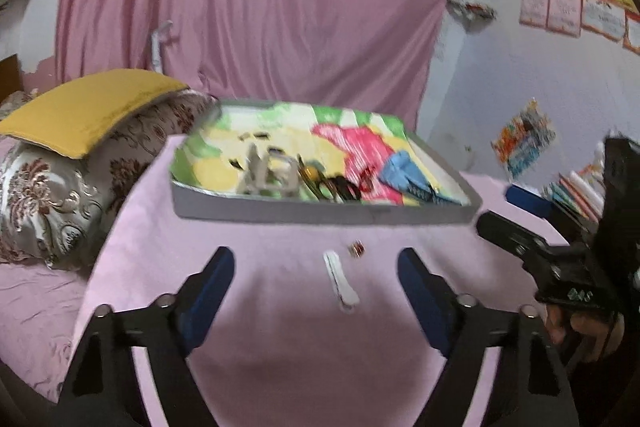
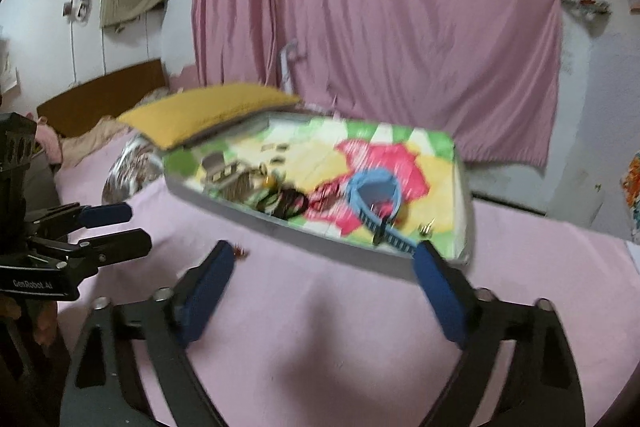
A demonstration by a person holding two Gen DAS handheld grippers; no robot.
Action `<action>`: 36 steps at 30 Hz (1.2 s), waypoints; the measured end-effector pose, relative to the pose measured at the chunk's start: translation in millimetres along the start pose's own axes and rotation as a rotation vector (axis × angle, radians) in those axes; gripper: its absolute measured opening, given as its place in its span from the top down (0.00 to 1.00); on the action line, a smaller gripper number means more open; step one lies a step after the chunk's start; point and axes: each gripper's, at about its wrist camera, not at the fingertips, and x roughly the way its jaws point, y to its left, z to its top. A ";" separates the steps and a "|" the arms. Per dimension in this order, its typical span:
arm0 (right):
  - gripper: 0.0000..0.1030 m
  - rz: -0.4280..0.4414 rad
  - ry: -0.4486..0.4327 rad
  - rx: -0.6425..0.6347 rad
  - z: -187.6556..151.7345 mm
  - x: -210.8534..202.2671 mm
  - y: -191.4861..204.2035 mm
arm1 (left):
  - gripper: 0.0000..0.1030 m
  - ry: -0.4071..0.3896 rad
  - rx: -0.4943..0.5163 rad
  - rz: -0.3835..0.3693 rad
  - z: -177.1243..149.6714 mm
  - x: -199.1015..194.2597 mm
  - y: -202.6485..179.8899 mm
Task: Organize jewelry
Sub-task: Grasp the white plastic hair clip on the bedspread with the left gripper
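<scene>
Both views motion-blurred; fine detail in the tray is unreliable.

My left gripper (image 1: 316, 267) hangs over the pink cloth (image 1: 280, 347) with its jaws wide apart and nothing gripped. Between the blue pads, lying flat on the cloth and touching neither, is a small white strip-like piece (image 1: 341, 282); I cannot tell what it is. Just beyond it sits a small reddish-brown jewelry piece (image 1: 357, 249), near the tray's front wall but clear of it.

My right gripper (image 2: 326, 267) is also wide open and empty. Its right pad overlaps the near corner of the grey tray (image 1: 320, 213); whether it touches, I cannot tell. Its left pad tip is just beside the reddish piece (image 2: 240, 250).

The tray's front wall runs across the left-wrist view and stands up from the cloth. Inside, on a bright patterned liner: a blue loop band (image 2: 374, 191), dark rings (image 2: 286, 205), a red piece (image 2: 326, 197), and a pale stand-like item (image 1: 266, 175).

Open cloth lies before the tray. A yellow cushion (image 1: 86, 109) on a patterned pillow (image 1: 52, 199) bounds the left side. The pink curtain (image 1: 248, 7) closes off the back.
</scene>
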 end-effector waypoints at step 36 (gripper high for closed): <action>0.59 0.140 0.240 -0.076 9.0 64.7 29.4 | 0.87 0.222 0.059 0.026 5.7 56.4 -6.5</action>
